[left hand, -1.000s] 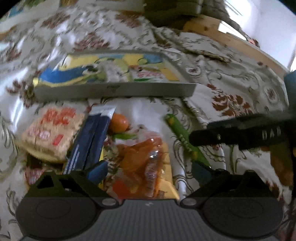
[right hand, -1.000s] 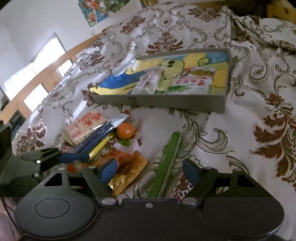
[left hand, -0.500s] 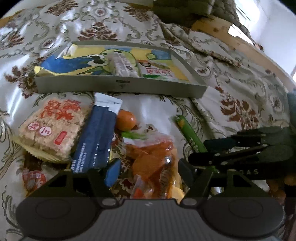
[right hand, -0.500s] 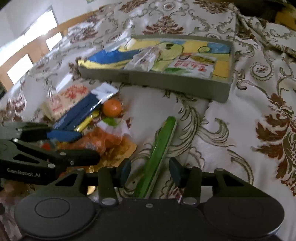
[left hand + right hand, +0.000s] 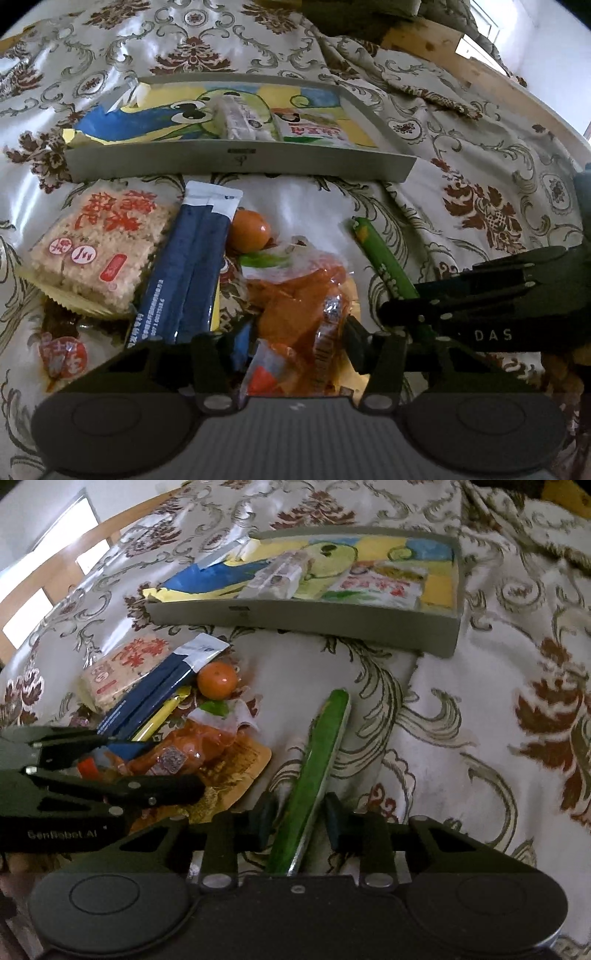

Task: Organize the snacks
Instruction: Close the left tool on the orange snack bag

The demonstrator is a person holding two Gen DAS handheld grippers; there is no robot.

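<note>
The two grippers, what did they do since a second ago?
Both jaws narrowed. The right gripper closed in around the green stick snack; the left gripper closed in around the orange snack packet. I can't tell if either pinches yet. The tray, rice cracker pack, blue sachets and orange ball stayed put.

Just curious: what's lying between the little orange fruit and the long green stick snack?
In the right wrist view, only bare patterned bedcloth separates the round orange fruit from the long green stick snack.
</note>
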